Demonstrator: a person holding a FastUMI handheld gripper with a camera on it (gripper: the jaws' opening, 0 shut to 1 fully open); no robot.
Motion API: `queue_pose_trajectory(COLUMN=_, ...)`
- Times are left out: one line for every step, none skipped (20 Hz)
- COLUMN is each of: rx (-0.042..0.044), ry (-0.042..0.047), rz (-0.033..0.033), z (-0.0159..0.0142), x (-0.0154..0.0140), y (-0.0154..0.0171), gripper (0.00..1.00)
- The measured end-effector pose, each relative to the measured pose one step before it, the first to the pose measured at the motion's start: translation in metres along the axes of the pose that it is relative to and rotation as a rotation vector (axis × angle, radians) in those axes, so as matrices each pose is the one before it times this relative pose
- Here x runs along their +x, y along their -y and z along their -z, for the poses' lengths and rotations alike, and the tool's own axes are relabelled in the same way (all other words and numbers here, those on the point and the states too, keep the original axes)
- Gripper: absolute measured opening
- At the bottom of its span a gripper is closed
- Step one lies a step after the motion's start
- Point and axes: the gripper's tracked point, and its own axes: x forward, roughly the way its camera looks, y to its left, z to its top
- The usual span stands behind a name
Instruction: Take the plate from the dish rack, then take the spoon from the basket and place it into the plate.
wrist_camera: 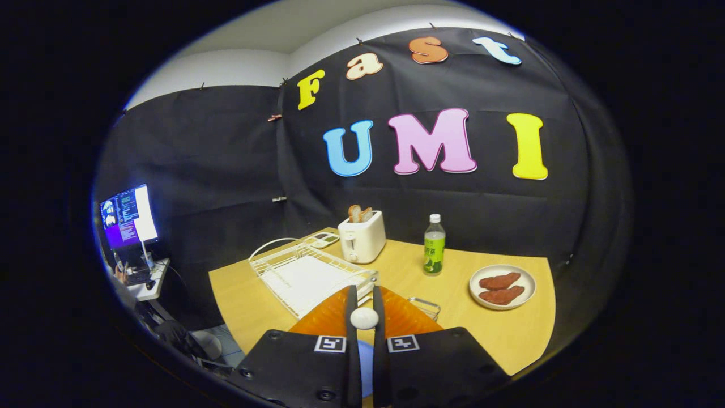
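The claw (364,309) is clenched on the white spoon (364,318): its rounded white end sits pinched between the two fingers (351,317), which stand nearly together. Directly under and just ahead of the fingertips lies the translucent orange plate (323,323), resting on the light wooden surface (527,334) near its front edge — the spoon hangs over it, though whether it touches the plate cannot be told. Just right of the plate, a small wire basket (425,307) peeks out beside the fingers. Beyond the plate stands the white wire dish rack (308,275), reaching toward the surface's back-left corner. A white toaster with bread slices (362,235) sits at the back edge just behind the rack, and a green-labelled clear bottle (434,245) stands upright to its right. Toward the right edge lies a round white dish with two reddish-brown pieces (502,286), well apart from the plate — bare wood lies open between them.
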Motion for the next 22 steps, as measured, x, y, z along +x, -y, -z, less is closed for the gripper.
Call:
queue_pose_trajectory(rx=-0.00278, ry=-0.01033, rz=-0.02787, z=0.00783, x=-0.00012, y=-0.01025, gripper=0.12)
queue_pose_trajectory(rx=0.00305, ry=-0.01534, rz=-0.02856, z=0.00972, x=0.00228, y=-0.01031, gripper=0.12)
queue_pose_trajectory(rx=0.01492, ry=-0.02209, rz=-0.01958, z=0.01241, x=0.00481, y=-0.00798, gripper=0.12)
queue_pose_trajectory(rx=0.01327, ry=-0.01990, rz=-0.01006, z=0.01104, x=0.00608, y=-0.00332, gripper=0.12)
queue_pose_trajectory(rx=-0.00151, ry=-0.01490, rz=-0.00295, z=0.00898, x=0.00701, y=-0.00279, gripper=0.11)
queue_pose_trajectory(rx=-0.00966, ry=-0.01656, rz=-0.00176, z=0.00804, x=0.00955, y=-0.00139, gripper=0.12)
queue_pose_trajectory(rx=-0.01504, ry=-0.00875, rz=-0.00616, z=0.00679, x=0.00693, y=-0.00303, gripper=0.12)
queue_pose_trajectory(rx=-0.02093, ry=-0.01286, rz=-0.00656, z=0.00800, x=0.00615, y=-0.00343, gripper=0.12)
queue_pose_trajectory(rx=-0.02036, ry=-0.01354, rz=-0.00943, z=0.00767, x=0.00558, y=-0.00426, gripper=0.12)
queue_pose_trajectory(rx=-0.02143, ry=-0.01377, rz=-0.00691, z=0.00743, x=0.00503, y=-0.00383, gripper=0.12)
queue_pose_trajectory(rx=-0.01880, ry=-0.01155, rz=-0.00592, z=0.00650, x=0.00310, y=-0.00273, gripper=0.12)
queue_pose_trajectory(rx=-0.01696, ry=-0.01110, rz=-0.00657, z=0.00725, x=0.00289, y=-0.00248, gripper=0.12)
queue_pose_trajectory(rx=-0.01038, ry=-0.01598, rz=-0.00539, z=0.00724, x=0.00111, y=-0.00337, gripper=0.14)
queue_pose_trajectory(rx=-0.00130, ry=-0.01952, rz=-0.00576, z=0.00830, x=-0.00066, y=-0.00172, gripper=0.15)
queue_pose_trajectory(rx=0.00226, ry=-0.02353, rz=-0.00538, z=0.00860, x=-0.00064, y=-0.00216, gripper=0.15)
queue_pose_trajectory(rx=0.00533, ry=-0.00449, rz=-0.00445, z=0.00303, x=-0.00212, y=-0.00072, gripper=0.16)
queue_pose_trajectory(rx=0.00188, ry=-0.00974, rz=-0.00108, z=0.00322, x=-0.00143, y=0.00111, gripper=0.17)
queue_pose_trajectory(rx=0.00328, ry=-0.01578, rz=-0.00049, z=0.00523, x=-0.00069, y=0.00203, gripper=0.17)
queue_pose_trajectory(rx=0.00741, ry=-0.01960, rz=-0.00062, z=0.00624, x=-0.00061, y=0.00193, gripper=0.18)
queue_pose_trajectory(rx=0.01080, ry=-0.01706, rz=0.00285, z=0.00425, x=0.00000, y=0.00269, gripper=0.18)
queue_pose_trajectory(rx=0.01111, ry=-0.01054, rz=0.00501, z=0.00198, x=0.00087, y=0.00330, gripper=0.18)
queue_pose_trajectory(rx=0.01350, ry=-0.00537, rz=0.00440, z=0.00039, x=-0.00005, y=0.00279, gripper=0.19)
